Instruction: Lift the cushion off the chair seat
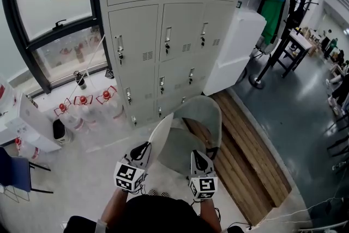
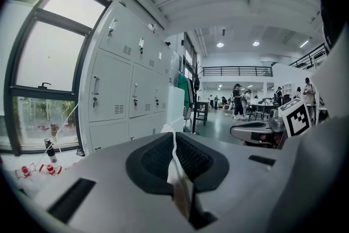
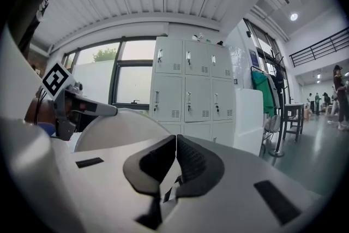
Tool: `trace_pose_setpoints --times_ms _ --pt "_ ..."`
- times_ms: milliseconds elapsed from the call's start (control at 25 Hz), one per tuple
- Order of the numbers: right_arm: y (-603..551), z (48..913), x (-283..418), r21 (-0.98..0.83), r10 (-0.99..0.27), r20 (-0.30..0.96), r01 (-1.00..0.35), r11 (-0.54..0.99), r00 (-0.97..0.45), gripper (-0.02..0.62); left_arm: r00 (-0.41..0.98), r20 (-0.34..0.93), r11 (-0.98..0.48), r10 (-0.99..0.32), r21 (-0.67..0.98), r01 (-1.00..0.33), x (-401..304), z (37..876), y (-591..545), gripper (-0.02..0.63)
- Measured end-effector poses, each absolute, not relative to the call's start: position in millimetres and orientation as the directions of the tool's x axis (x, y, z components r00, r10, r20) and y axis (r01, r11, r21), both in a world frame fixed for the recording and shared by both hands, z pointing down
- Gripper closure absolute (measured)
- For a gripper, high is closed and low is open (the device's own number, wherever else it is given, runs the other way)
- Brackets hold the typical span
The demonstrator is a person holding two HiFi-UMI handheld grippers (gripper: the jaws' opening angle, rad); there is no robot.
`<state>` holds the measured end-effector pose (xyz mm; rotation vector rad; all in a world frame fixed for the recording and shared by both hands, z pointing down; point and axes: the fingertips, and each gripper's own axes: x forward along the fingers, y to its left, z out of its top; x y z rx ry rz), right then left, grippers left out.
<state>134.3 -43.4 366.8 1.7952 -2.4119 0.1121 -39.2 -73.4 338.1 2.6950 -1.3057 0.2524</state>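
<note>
**One cushion (image 1: 159, 136) up, pinched by the left claw (image 2: 174, 150)**

Left claw is clamped on the cushion's thin edge, and the cushion stands on end at the 9 o'clock side of the chair (image 1: 203, 117) seat. Right claw (image 3: 176, 142) is pressed closed with nothing in it. Best play now, I'd say, is a firm pinch and a steady rise clear of the chair back. Lockers (image 1: 163, 35) at 12 o'clock are all closed, contents hidden.

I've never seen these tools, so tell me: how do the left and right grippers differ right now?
The left gripper is clamped on the white cushion, holding it up by its edge; the right gripper's jaws meet on nothing. The left gripper is beside the chair, the right gripper at its seat's front. Both are closed and carry a marker cube.
</note>
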Motion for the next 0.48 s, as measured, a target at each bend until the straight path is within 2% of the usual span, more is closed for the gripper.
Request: trace_pose_setpoints --times_ms 480 --pt "-46.6 369.9 133.0 0.005 -0.946 0.168 -0.959 0.282 -0.277 0.566 0.605 0.214 -0.61 -0.767 0.049 -0.791 -40.4 340.0 -77.6 0.577"
